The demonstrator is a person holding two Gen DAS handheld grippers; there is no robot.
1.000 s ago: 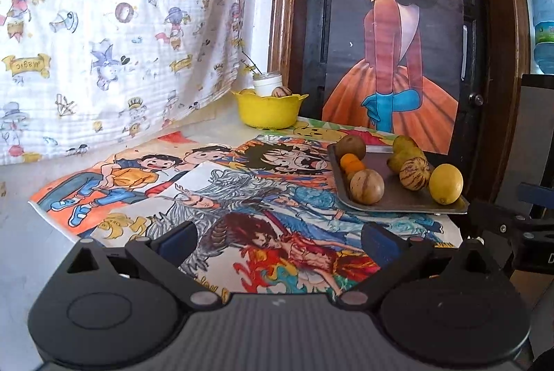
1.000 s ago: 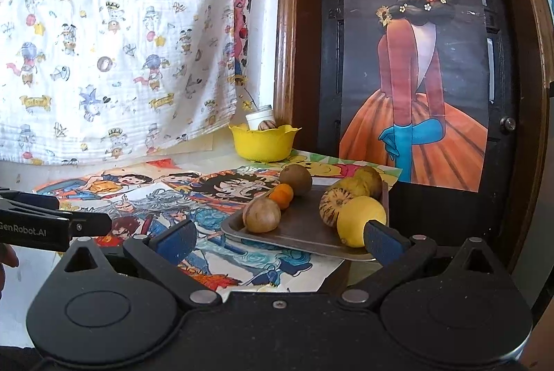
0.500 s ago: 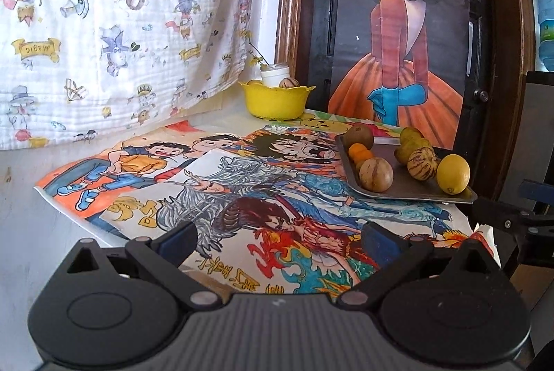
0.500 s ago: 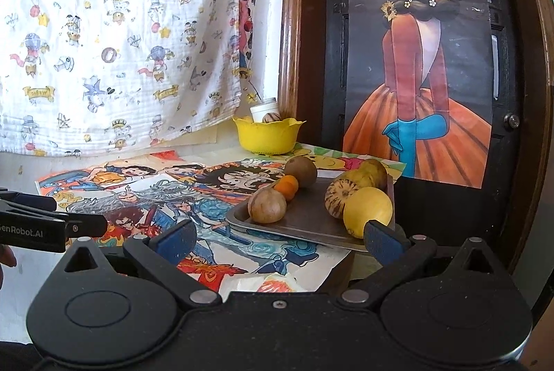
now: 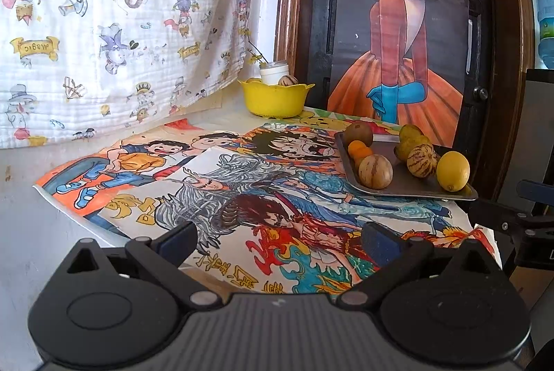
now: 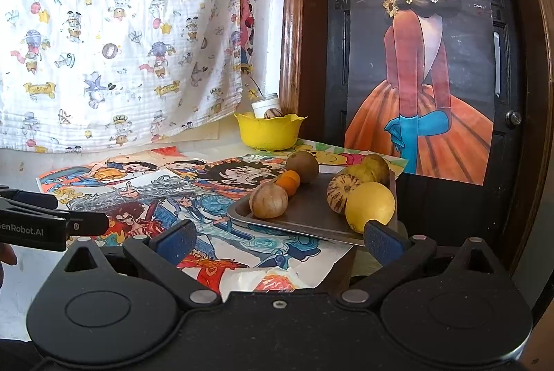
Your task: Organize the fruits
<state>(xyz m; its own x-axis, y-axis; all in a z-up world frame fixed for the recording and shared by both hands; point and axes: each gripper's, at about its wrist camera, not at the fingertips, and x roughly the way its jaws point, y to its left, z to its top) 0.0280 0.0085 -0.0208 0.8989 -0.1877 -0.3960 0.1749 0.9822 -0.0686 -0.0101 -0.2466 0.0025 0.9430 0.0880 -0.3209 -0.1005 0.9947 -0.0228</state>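
A grey metal tray (image 5: 408, 186) (image 6: 304, 215) lies at the table's right edge with several fruits on it: a yellow lemon (image 5: 452, 171) (image 6: 369, 206), striped brown melons (image 5: 375, 171) (image 6: 268, 200), small oranges (image 5: 360, 147) (image 6: 288, 181), a kiwi (image 5: 358, 133) (image 6: 302, 166) and greenish pears (image 5: 410, 135) (image 6: 375, 166). A yellow bowl (image 5: 273, 98) (image 6: 269, 133) at the back holds one striped fruit. My left gripper (image 5: 280, 237) hovers open over the drawings. My right gripper (image 6: 280, 236) stands open just short of the tray's near edge, nothing between its fingers.
Colourful cartoon drawings (image 5: 207, 184) cover the table. A white jar (image 5: 274, 72) stands behind the bowl. A patterned cloth (image 5: 104, 18) hangs at the back left; a dark door with a poster (image 5: 398, 35) rises behind the tray. The other gripper (image 6: 41, 222) shows at the left.
Both grippers have drawn back and risen slightly, so the tray and bowl look a little farther off. Neither has opened or shut; the fruits have not moved.
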